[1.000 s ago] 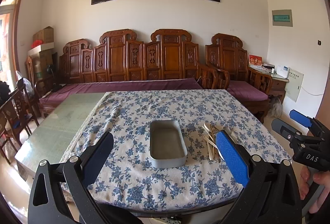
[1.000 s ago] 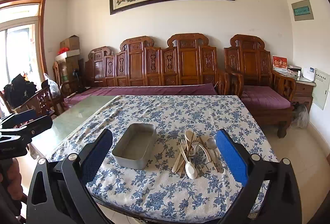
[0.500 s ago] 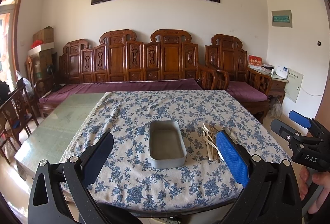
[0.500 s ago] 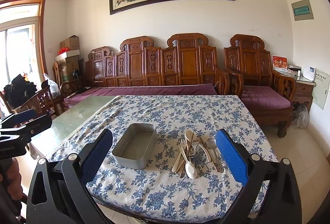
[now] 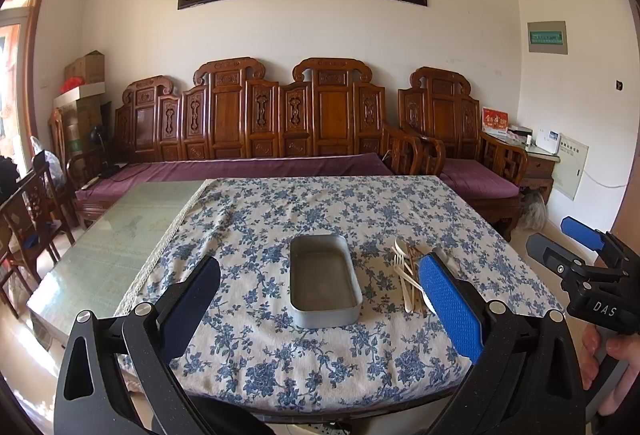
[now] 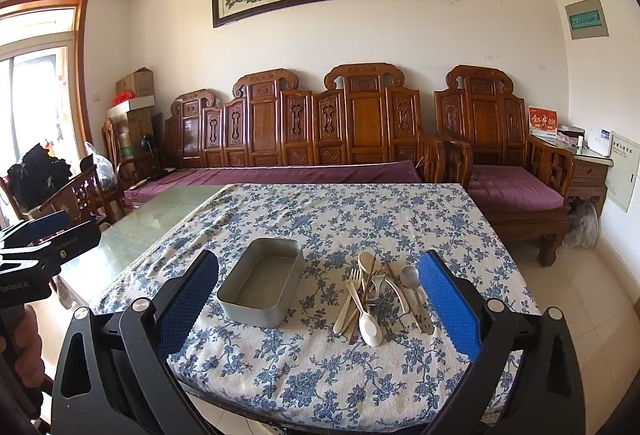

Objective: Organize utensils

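Note:
An empty grey metal tin [image 5: 324,281] [image 6: 262,282] sits near the front of the table on a blue-flowered cloth [image 5: 304,211] [image 6: 360,211]. To its right lies a heap of utensils [image 6: 378,295] [image 5: 408,277]: cream plastic spoons and forks, metal spoons, chopsticks. My left gripper [image 5: 320,299] hangs open over the table's near edge, in front of the tin. My right gripper [image 6: 318,299] is open too, short of the heap, holding nothing. It also shows at the right edge [image 5: 576,247] of the left wrist view, held by a hand [image 5: 612,355].
A bare green glass tabletop [image 5: 104,231] lies left of the cloth. Carved wooden benches with purple cushions [image 5: 248,167] stand behind the table, and wooden chairs [image 5: 28,219] to its left. Tiled floor [image 6: 580,295] lies to the right.
Both grippers have barely shifted; the tin and the utensils lie where they were.

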